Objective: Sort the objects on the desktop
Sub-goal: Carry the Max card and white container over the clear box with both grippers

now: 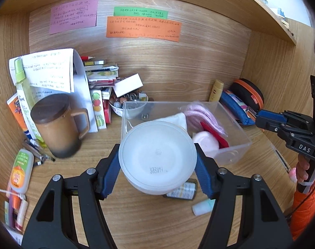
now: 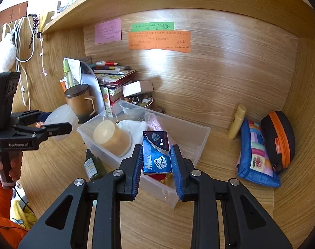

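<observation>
Left claw [image 1: 157, 166] grips a round white plastic tub [image 1: 157, 155]; right claw [image 2: 156, 161] pinches a blue razor-blade box [image 2: 156, 151]. Both hover near the clear storage bin [image 2: 199, 143] on the counter [image 2: 219, 197]. The smooth tub could slip and knock the brown lidded mug [image 1: 59, 124].

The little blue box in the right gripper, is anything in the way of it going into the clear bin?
Nothing visible blocks it. The right gripper holds the blue box just above the clear bin's near wall, and the bin has no lid. Below it lie a round jar and a white cloth, with bare floor toward the right.
</observation>
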`<state>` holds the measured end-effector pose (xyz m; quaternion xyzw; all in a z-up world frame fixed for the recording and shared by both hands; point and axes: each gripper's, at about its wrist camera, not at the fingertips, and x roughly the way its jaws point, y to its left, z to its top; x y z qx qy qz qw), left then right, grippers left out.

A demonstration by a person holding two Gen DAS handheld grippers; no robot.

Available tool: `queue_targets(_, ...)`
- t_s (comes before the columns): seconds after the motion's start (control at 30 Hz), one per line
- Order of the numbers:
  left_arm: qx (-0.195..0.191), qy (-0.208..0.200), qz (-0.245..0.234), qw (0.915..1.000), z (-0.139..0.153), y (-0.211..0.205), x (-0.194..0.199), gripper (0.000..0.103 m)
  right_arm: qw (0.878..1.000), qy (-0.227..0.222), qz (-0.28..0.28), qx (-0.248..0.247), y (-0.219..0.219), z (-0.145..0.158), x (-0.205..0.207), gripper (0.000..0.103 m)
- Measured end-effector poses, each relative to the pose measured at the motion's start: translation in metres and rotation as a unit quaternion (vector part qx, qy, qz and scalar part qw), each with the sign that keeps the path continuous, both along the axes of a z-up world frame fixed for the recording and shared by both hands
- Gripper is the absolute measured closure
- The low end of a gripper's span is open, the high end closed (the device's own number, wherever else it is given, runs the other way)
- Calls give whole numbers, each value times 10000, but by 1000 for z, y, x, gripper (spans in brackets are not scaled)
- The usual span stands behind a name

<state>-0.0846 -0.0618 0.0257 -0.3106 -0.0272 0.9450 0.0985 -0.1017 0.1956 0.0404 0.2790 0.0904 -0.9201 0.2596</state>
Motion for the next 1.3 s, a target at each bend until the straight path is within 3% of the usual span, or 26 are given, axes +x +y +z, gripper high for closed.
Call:
queue_targets(0.47,49,-168,45,9998,2,-11,-52,38,9998,-170,-138,-8,-5,1,-39,78)
queue_targets(1.3,2,-736,-96,9972,-27,-1,-127,38,9948,-830,-525,278,-21,-45,-99,78)
